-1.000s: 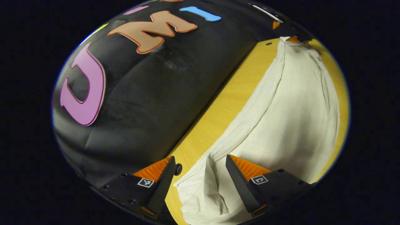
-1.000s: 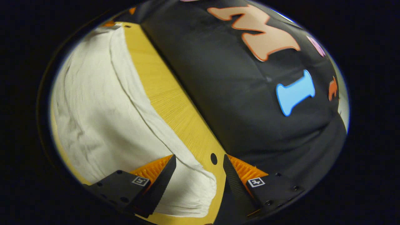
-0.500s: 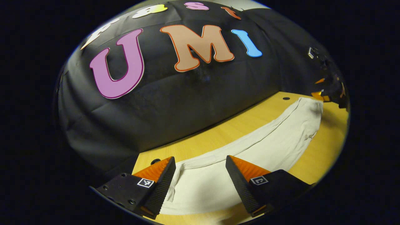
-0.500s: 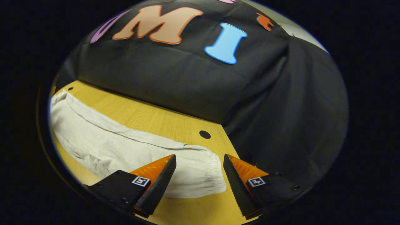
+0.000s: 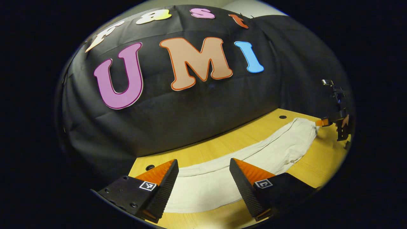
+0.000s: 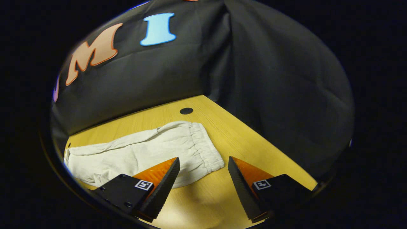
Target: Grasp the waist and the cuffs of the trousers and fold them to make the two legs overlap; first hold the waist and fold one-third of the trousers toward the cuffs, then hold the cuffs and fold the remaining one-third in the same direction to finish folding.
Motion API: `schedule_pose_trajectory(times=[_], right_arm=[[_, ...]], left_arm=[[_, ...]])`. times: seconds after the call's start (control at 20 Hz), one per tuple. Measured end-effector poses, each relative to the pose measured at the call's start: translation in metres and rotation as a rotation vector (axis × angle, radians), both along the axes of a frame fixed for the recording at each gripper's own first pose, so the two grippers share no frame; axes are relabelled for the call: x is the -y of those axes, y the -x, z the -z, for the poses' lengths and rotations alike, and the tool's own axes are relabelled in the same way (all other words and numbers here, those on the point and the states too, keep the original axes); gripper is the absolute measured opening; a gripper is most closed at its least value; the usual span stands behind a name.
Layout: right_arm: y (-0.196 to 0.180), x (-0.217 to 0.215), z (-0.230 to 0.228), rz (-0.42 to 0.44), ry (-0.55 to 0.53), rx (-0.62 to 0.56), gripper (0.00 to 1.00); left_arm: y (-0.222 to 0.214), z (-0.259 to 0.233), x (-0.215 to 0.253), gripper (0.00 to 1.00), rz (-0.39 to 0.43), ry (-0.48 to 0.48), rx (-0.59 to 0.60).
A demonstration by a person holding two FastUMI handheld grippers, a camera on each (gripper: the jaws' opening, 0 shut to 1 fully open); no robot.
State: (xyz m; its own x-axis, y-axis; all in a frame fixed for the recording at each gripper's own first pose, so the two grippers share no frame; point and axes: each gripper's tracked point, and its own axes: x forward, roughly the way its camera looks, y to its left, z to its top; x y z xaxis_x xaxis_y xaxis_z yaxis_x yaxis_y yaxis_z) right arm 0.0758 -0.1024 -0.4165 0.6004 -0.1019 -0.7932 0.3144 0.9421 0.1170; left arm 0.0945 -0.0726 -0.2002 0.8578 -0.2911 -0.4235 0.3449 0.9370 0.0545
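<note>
Cream trousers point(image 5: 264, 151) lie flat and long on the wooden table point(image 5: 222, 143), the two legs one on top of the other. My left gripper point(image 5: 203, 186) is open, low over one end of the cloth, which lies between its fingers untouched. In the right gripper view the gathered waistband point(image 6: 203, 146) of the trousers point(image 6: 136, 154) lies just ahead and left of my right gripper point(image 6: 202, 187), which is open over bare table point(image 6: 244, 136). The left gripper view has the right gripper point(image 5: 330, 122) at the far end, near the waist.
The booth's black cloth wall stands close behind the table's far edge and wraps round its right corner. Small round holes point(image 6: 186, 111) point(image 5: 150, 167) mark the tabletop near the back edge. Bare wood lies in front of the trousers.
Both grippers stayed open and swung from looking steeply down the trousers to a low, level view. The right one drew back off the waistband. The cloth has settled flat.
</note>
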Motion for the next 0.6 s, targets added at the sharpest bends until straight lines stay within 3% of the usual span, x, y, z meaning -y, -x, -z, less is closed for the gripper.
schedule_pose_trajectory(times=[0.05,0.2,0.35,0.45,0.55,0.6], right_arm=[[0.001,0.002,0.004,0.037,-0.034,-0.006,0.99],[0.004,0.001,0.016,0.178,-0.189,-0.051,0.92],[0.0,-0.006,0.033,0.257,-0.278,-0.083,0.88],[-0.007,-0.003,0.032,0.305,-0.302,-0.068,0.93],[-0.007,0.005,0.036,0.364,-0.307,-0.084,0.87],[-0.005,0.008,0.04,0.382,-0.307,-0.098,0.67]], left_arm=[[0.002,-0.002,0.003,0.91,0.002,-0.003,-0.001],[0.007,-0.007,0.008,0.96,-0.002,-0.016,-0.001],[0.012,-0.01,0.009,0.95,-0.018,-0.031,-0.004],[0.016,-0.013,0.007,0.96,-0.035,-0.038,-0.001],[0.02,-0.016,0.004,0.91,-0.055,-0.045,0.0],[0.023,-0.017,0.003,0.95,-0.066,-0.049,-0.003]])
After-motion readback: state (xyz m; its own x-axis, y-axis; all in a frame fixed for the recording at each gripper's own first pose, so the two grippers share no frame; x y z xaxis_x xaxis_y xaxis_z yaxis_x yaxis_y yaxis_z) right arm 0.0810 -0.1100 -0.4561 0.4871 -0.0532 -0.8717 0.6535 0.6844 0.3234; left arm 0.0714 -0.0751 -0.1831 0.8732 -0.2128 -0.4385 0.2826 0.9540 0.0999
